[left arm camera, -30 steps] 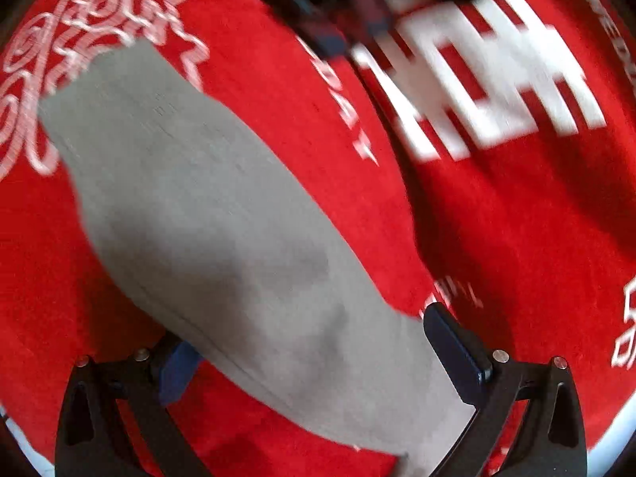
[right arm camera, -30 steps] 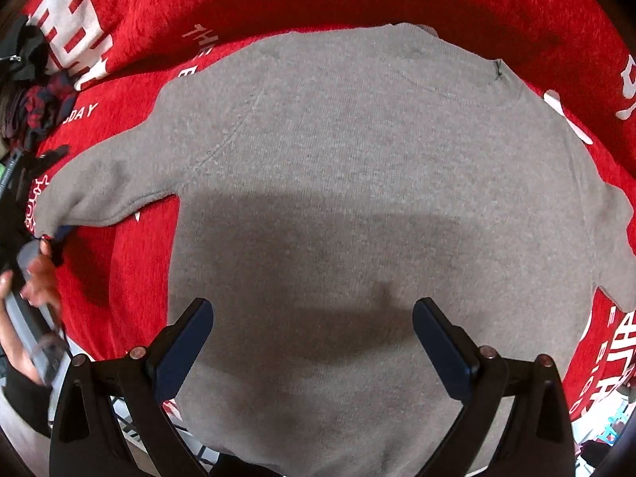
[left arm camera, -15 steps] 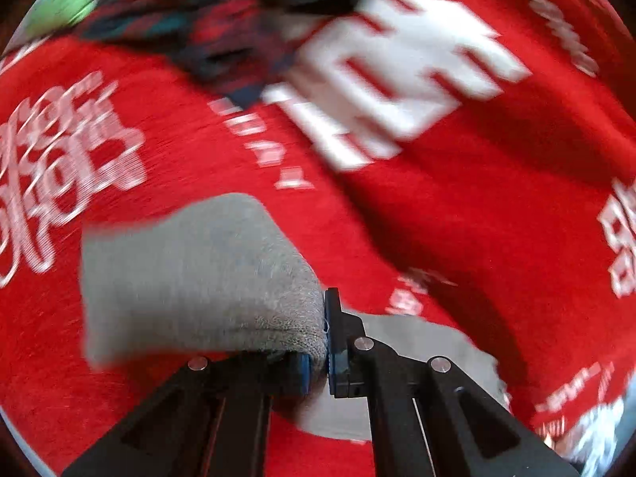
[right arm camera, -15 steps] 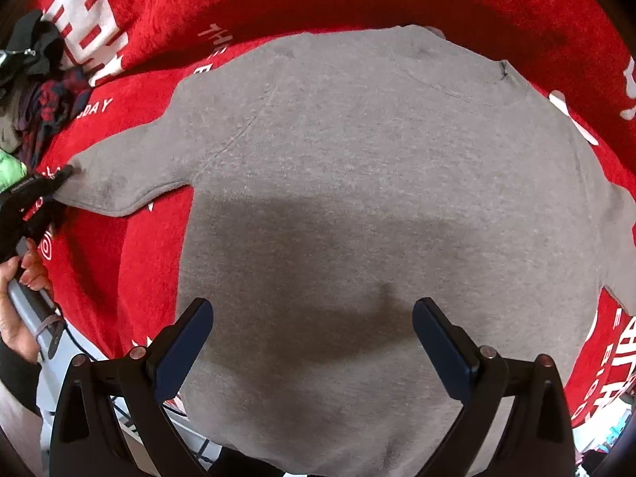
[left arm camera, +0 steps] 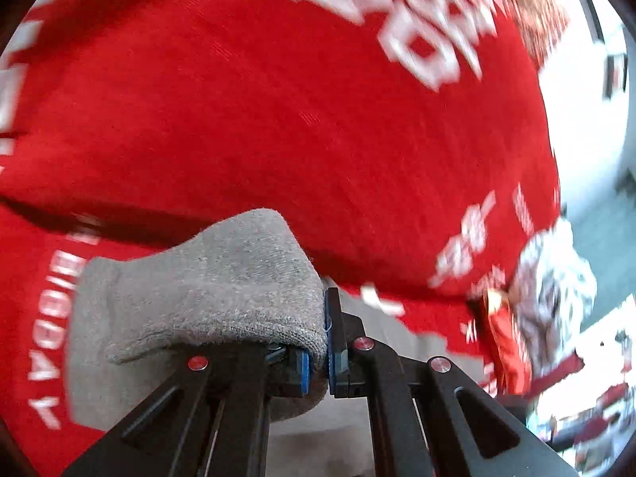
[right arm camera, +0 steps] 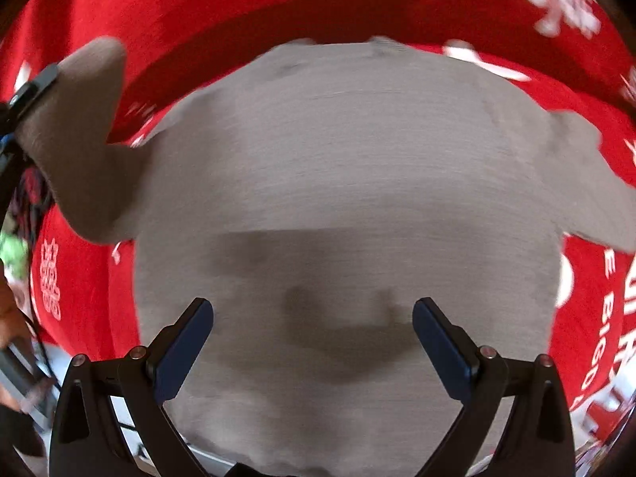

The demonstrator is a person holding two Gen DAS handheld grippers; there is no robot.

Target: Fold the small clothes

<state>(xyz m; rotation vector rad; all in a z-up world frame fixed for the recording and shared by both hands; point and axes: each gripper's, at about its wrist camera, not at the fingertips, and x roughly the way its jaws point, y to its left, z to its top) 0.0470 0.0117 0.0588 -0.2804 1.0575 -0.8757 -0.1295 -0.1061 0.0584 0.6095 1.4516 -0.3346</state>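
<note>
Red blanket (right arm camera: pixel 278 4) with white lettering covers surface; grey sweater (right arm camera: pixel 342 183) flat. Left claw (left arm camera: pixel 318 353) pinches sleeve (left arm camera: pixel 222 286); right claw (right arm camera: pixel 312 342) spread wide.

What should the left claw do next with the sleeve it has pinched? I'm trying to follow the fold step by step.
Probably carry the sleeve inward and lay it across the grey sweater body. The left claw is shut on the sleeve end, which is lifted off the red blanket, while the body lies flat under the open right claw.
</note>
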